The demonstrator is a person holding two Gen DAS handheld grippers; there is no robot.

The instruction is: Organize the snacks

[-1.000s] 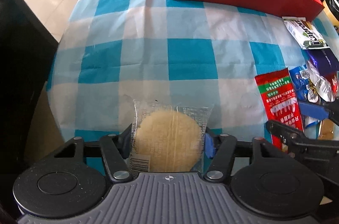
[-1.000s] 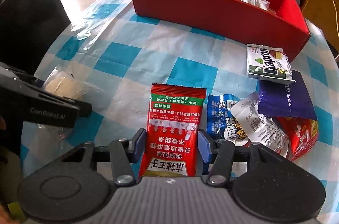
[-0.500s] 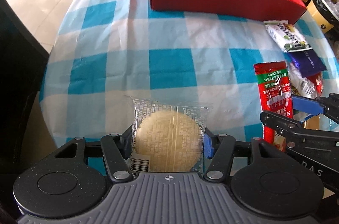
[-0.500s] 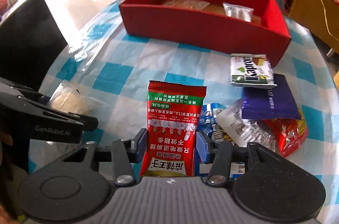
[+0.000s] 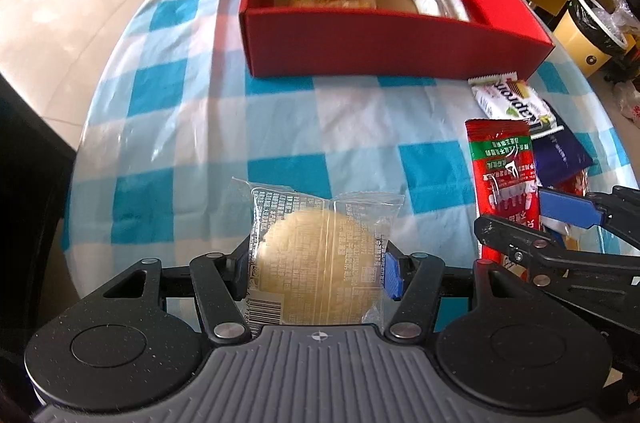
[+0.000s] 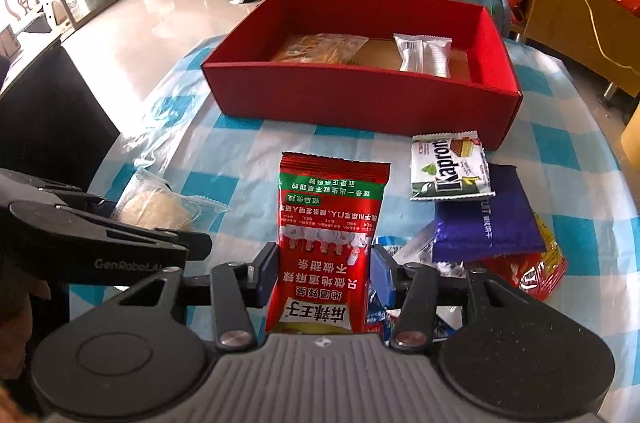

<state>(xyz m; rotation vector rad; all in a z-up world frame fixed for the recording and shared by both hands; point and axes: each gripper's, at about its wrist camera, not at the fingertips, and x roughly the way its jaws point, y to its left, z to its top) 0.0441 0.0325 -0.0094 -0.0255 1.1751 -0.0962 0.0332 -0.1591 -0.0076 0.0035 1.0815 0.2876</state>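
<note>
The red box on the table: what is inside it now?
Inside the red box lie two snacks: a clear packet of golden pastry on the left and a silver packet on the right, on a brown floor. The near wall hides the front strip of the floor.

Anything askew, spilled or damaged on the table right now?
No spill or damage shows. Loose packets lie heaped askew right of the red cardboard box: the white-green wafer packet overlaps the purple foil pouch, which covers a red-yellow bag. Both held packets look intact.
</note>
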